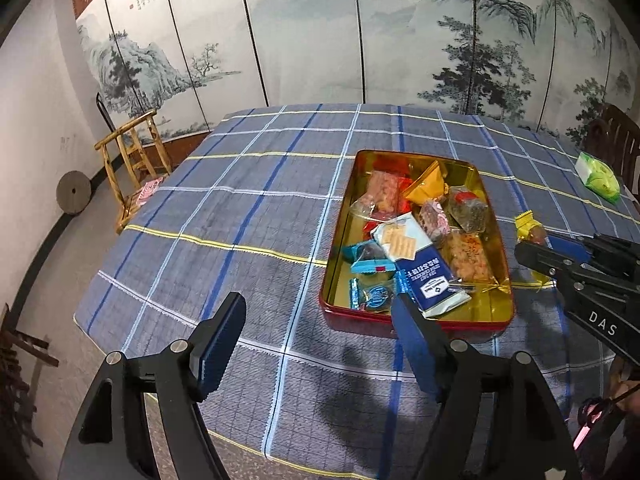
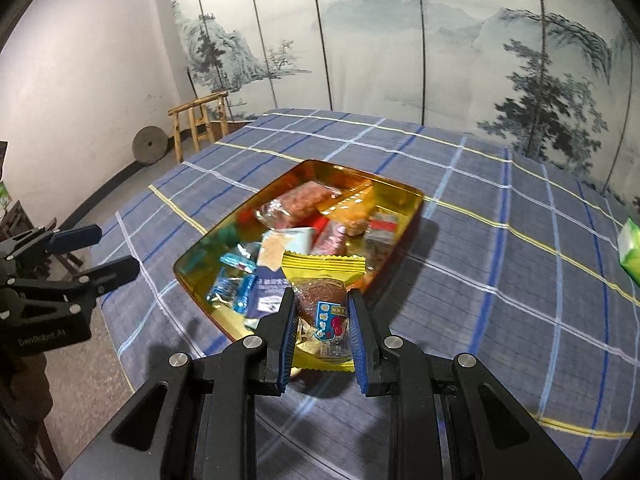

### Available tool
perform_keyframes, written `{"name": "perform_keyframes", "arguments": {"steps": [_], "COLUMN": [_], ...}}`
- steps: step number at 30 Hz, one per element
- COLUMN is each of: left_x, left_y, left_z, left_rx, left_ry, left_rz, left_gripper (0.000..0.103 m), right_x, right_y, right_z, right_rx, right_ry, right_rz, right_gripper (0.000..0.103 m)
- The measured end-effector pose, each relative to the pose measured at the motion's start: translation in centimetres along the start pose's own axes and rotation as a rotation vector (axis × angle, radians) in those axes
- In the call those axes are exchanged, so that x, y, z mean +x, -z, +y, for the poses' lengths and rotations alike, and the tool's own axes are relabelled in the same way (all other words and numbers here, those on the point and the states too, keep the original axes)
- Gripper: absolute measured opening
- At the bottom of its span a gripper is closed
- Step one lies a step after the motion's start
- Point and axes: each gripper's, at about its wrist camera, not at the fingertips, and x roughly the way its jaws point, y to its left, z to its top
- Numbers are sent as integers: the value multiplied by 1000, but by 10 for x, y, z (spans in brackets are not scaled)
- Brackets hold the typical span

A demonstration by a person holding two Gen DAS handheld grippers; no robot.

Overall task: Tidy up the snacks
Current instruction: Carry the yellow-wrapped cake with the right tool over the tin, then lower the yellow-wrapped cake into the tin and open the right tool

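Note:
A gold tin tray with red sides (image 1: 338, 248) (image 2: 192, 258) sits on the checked tablecloth and holds several wrapped snacks, among them a blue cracker pack (image 1: 424, 276) and teal packets (image 1: 366, 258). My right gripper (image 2: 322, 336) is shut on a yellow snack packet (image 2: 324, 280) with a brown cake inside, held above the table by the tray's near right corner. In the left wrist view this packet (image 1: 528, 228) sits right of the tray, with the right gripper (image 1: 536, 246). My left gripper (image 1: 316, 332) is open and empty, in front of the tray's near left corner; it also shows in the right wrist view (image 2: 100, 250).
A green tissue pack (image 1: 598, 176) (image 2: 630, 250) lies at the table's far right. A wooden chair (image 1: 132, 160) and a round stone (image 1: 74, 192) stand on the floor left of the table. A painted folding screen stands behind the table.

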Motion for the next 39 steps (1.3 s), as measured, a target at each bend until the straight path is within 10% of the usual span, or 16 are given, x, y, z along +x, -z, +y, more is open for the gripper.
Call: {"name": "perform_keyframes", "arguments": {"steps": [39], "left_x": [33], "left_y": [11], "left_z": [37], "left_rx": [-72], "left_ry": [12], "left_rz": [16], "left_gripper": [79], "right_x": [69], "right_y": [-17], "right_z": [39], "right_rx": [-21], "right_ry": [-48], "right_rz": [75], "right_gripper": [25]}}
